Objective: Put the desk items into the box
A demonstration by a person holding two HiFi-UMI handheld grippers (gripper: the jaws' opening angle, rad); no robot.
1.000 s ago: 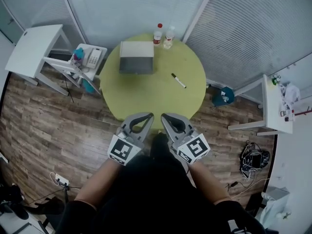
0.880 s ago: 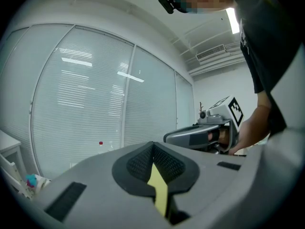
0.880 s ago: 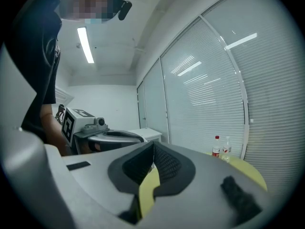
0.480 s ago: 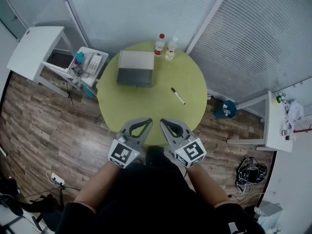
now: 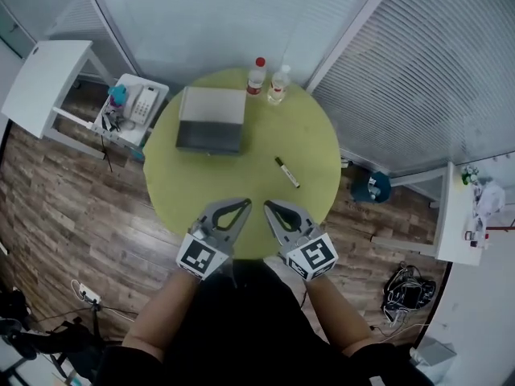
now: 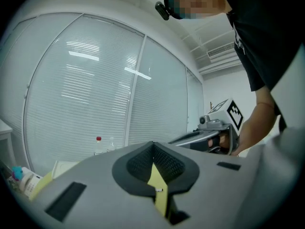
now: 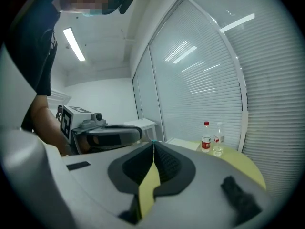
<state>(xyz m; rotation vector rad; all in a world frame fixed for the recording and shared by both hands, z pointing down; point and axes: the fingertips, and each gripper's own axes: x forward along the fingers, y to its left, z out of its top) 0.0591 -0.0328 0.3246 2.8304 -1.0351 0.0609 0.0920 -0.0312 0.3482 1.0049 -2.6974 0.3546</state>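
A grey box (image 5: 211, 119) stands at the back left of the round yellow-green table (image 5: 241, 183). A black-and-white marker (image 5: 286, 172) lies right of the table's middle. Two bottles, one red-capped (image 5: 257, 76) and one clear (image 5: 278, 83), stand at the far edge. My left gripper (image 5: 244, 205) and right gripper (image 5: 270, 206) hover side by side over the table's near edge, both shut and empty. In the left gripper view the left gripper (image 6: 153, 144) has its jaws pressed together, and the right gripper (image 7: 153, 145) looks the same in its own view.
A white side table (image 5: 40, 79) and a small cart with a telephone (image 5: 138, 103) stand left of the table. A teal stool (image 5: 374, 186) and a white desk (image 5: 452, 211) are at the right, with cables (image 5: 406, 286) on the wooden floor. Blinds cover the walls behind.
The head view has shifted, so the table and box now sit lower and further left in the picture. Both grippers stay shut at the table's near edge.
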